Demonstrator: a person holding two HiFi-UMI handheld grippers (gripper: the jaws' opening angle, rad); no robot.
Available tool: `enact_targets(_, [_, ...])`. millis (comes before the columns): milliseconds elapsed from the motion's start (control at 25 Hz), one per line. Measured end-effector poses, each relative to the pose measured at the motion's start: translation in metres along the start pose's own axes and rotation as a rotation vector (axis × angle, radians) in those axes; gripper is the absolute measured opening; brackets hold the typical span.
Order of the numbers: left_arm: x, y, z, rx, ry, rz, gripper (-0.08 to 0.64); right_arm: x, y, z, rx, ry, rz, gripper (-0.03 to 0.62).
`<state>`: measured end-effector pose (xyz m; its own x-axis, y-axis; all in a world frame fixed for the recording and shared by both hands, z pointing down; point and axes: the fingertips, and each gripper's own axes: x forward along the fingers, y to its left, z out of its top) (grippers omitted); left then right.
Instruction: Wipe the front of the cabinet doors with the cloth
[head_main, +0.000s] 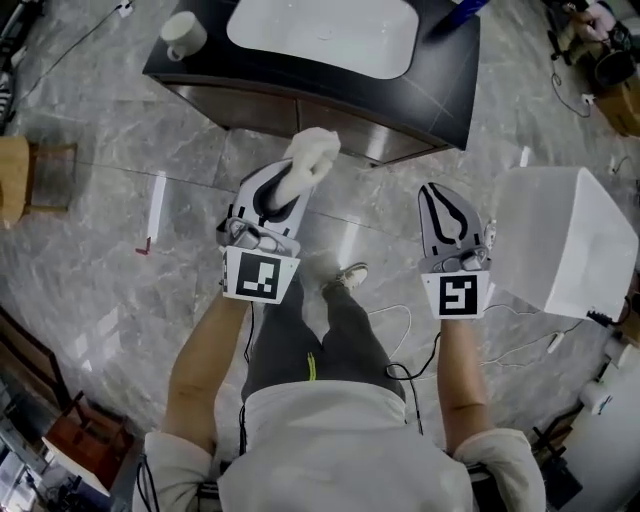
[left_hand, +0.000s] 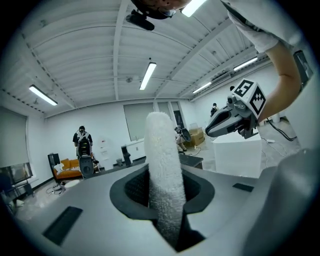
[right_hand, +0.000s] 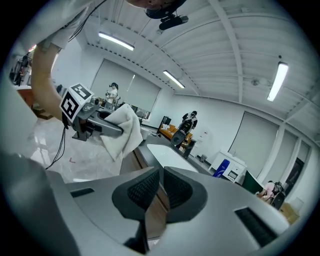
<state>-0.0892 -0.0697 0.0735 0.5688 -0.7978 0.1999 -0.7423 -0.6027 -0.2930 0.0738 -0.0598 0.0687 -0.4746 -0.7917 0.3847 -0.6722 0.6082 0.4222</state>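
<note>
Your left gripper is clamped on the cloth, which bunches past its tips near the cabinet doors ahead; it looks soft, light and floppy, so bite deep on the fold; right gripper jaws together, empty.

Right gripper fingers almost together; beyond, left gripper gripping white cloth near dark-topped cabinet

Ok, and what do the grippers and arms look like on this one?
Left gripper and right gripper: pale grey shells, black textured fingers, each with a cube of black-and-white square markers. White short sleeves; a black cable hangs by the right arm.
</note>
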Motion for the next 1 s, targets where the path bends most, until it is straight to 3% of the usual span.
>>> enact_targets(320, [-0.034, 0.033, 0.101, 0.016, -0.107, 0.067, 0.104, -0.056, -0.055, 0.065, 0.044, -0.08, -0.126, 0.051])
enact_targets(440, [-0.05, 0.057, 0.132, -0.148, -0.159, 0.155, 0.104, -0.076, -0.072, 0.086, 0.052, -0.115, -0.166, 0.051])
enact_targets(520, [-0.063, 0.069, 0.153, -0.201, -0.178, 0.2, 0.104, -0.092, -0.081, 0.095, 0.059, -0.121, -0.188, 0.051])
enact_targets(680, [-0.091, 0.082, 0.19, -0.196, -0.195, 0.251, 0.104, -0.127, -0.093, 0.104, 0.107, -0.113, -0.222, 0.051])
enact_targets(800, [-0.115, 0.089, 0.213, -0.131, -0.209, 0.275, 0.104, -0.145, -0.097, 0.112, 0.111, -0.119, -0.237, 0.051])
enact_targets(1000, [-0.151, 0.093, 0.227, -0.125, -0.23, 0.322, 0.104, -0.161, -0.097, 0.122, 0.136, -0.134, -0.249, 0.051])
